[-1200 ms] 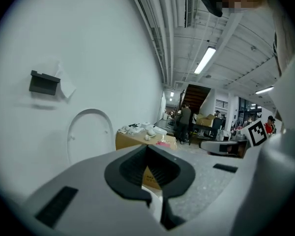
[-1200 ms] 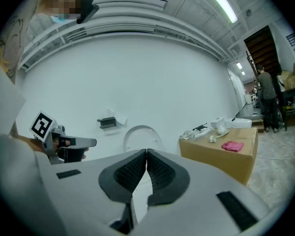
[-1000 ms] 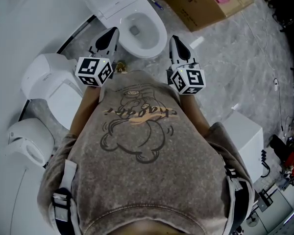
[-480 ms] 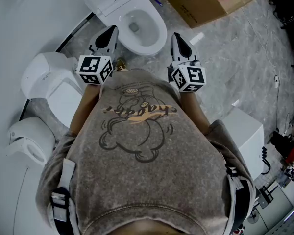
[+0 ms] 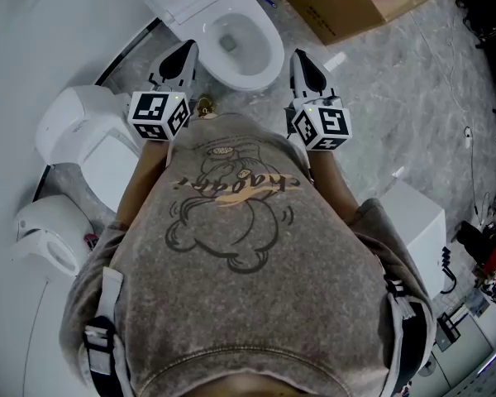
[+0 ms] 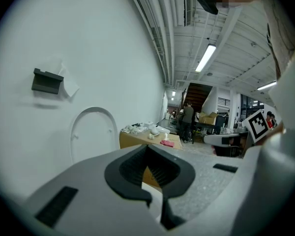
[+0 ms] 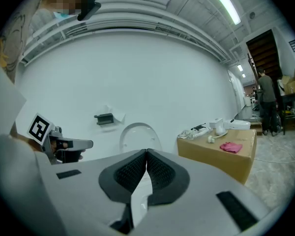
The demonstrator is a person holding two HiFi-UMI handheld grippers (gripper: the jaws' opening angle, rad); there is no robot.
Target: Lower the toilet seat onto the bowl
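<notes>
Toilet seat (image 7: 139, 133) apparently upright against white wall (image 5: 50, 31), above grey marbled floor (image 5: 380, 81).

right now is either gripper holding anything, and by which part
Nothing: the left gripper and right gripper both have jaws shut, with nothing between them.

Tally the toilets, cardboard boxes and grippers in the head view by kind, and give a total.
Toilets: 3 (open toilet, toilet at the left, toilet at lower left)
Cardboard box: 1
Grippers: 2 (left gripper, right gripper)
Total: 6
</notes>
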